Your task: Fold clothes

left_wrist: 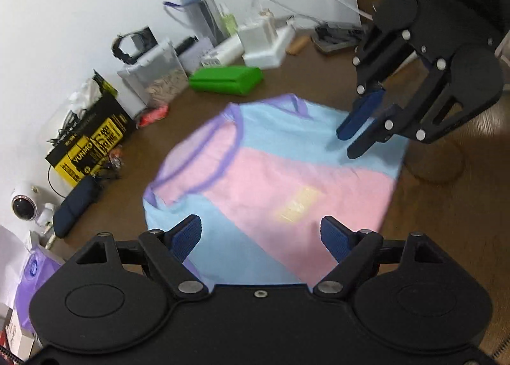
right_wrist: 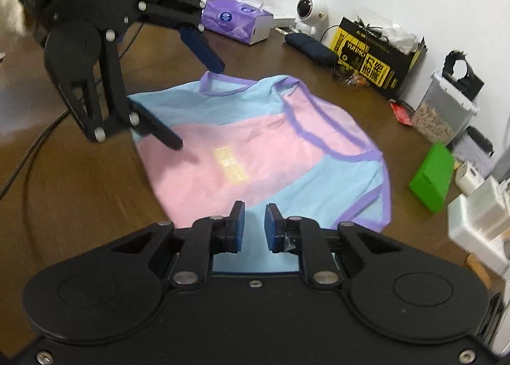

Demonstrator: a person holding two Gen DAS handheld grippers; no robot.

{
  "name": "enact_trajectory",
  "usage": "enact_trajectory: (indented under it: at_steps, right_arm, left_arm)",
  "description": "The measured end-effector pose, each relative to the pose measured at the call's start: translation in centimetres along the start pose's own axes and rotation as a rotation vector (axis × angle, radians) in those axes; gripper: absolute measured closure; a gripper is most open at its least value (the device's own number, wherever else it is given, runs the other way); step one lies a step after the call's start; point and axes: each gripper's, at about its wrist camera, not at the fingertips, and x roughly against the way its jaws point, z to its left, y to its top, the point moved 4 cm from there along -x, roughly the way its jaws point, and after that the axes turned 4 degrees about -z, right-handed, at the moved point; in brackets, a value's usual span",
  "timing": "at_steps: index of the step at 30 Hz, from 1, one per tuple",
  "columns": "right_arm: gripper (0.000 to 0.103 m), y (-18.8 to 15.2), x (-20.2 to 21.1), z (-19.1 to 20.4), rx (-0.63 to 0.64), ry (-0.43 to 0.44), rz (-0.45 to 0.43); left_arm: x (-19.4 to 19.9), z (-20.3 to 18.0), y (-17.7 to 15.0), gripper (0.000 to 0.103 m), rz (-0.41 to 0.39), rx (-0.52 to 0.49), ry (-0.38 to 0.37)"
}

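A small shirt [left_wrist: 271, 174] [right_wrist: 255, 142] in pink and light blue with purple trim lies spread flat on the brown table [left_wrist: 446, 221], a yellow print on its pink band. My left gripper [left_wrist: 261, 237] [right_wrist: 199, 107] hovers over one side of the shirt, its jaws wide open and nothing between them. My right gripper [right_wrist: 255, 225] [left_wrist: 348, 143] hangs above the opposite light-blue edge. Its blue pads [right_wrist: 238, 225] stand a narrow gap apart, with only the cloth below showing between them. Neither gripper holds fabric.
Along the wall stand a yellow-black box [left_wrist: 92, 142] [right_wrist: 376, 62], a clear container [left_wrist: 156, 75] [right_wrist: 443, 110], a green folded item [left_wrist: 228, 78] [right_wrist: 433, 177], white boxes [left_wrist: 264, 43], a white camera [right_wrist: 309, 10], a dark pouch [right_wrist: 310, 46] and a purple tissue pack [right_wrist: 236, 19]. A cable [right_wrist: 28, 148] runs across the table.
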Motion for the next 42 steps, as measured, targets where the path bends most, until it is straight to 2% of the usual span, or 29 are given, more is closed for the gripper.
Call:
enact_trajectory:
  at_steps: [5,10,16,23,26,29,30,32,33,35,36,39,42]
  right_arm:
    - [0.085,-1.4,-1.2,0.1,-0.081,-0.047,0.078]
    - [0.085,-2.0,-0.8,0.7,-0.168,-0.047,0.102]
    - [0.082,-1.8,0.2,4.4,-0.253,0.042,0.137]
    - [0.081,1.2,-0.6,11.4,-0.374,0.154,0.102]
    - [0.078,2.4,-0.7,13.2,-0.428,0.199,0.074]
    - [0.078,2.7,1.2,12.2,-0.459,0.220,0.000]
    - [0.074,2.6,2.4,11.6,-0.456,0.213,-0.031]
    - [0.063,1.7,4.9,9.6,-0.395,0.126,-0.077]
    - [0.058,1.2,5.2,8.7,-0.364,0.075,-0.069]
    - [0.058,0.2,5.7,7.0,-0.303,-0.015,-0.051]
    - [0.058,-0.2,5.4,6.6,-0.279,-0.027,-0.035]
    - [0.058,-1.3,4.1,6.4,-0.250,-0.016,0.014]
    - [0.058,-2.5,3.0,7.0,-0.266,-0.011,0.065]
  left_arm:
    - [-1.6,0.5,-1.9,0.022,0.094,0.058,0.071]
    - [-1.5,2.7,-3.4,0.021,0.102,0.247,0.045]
    - [-0.7,4.5,-5.0,0.021,0.136,0.328,0.074]
    - [-0.2,7.6,-7.2,0.020,0.181,0.450,0.180]
    - [0.0,8.2,-7.0,0.021,0.189,0.457,0.232]
    - [1.7,7.2,-5.8,0.022,0.116,0.402,0.224]
    - [2.6,6.7,-5.4,0.022,0.080,0.392,0.202]
    - [4.2,5.2,-4.6,0.021,0.027,0.373,0.155]
    - [4.4,4.7,-4.3,0.021,0.021,0.362,0.138]
    - [4.4,3.1,-4.1,0.021,0.030,0.328,0.098]
    - [3.9,2.0,-4.1,0.021,0.052,0.299,0.080]
    - [2.7,-0.5,-4.2,0.021,0.098,0.206,0.090]
    - [2.3,-1.4,-4.6,0.021,0.112,0.192,0.101]
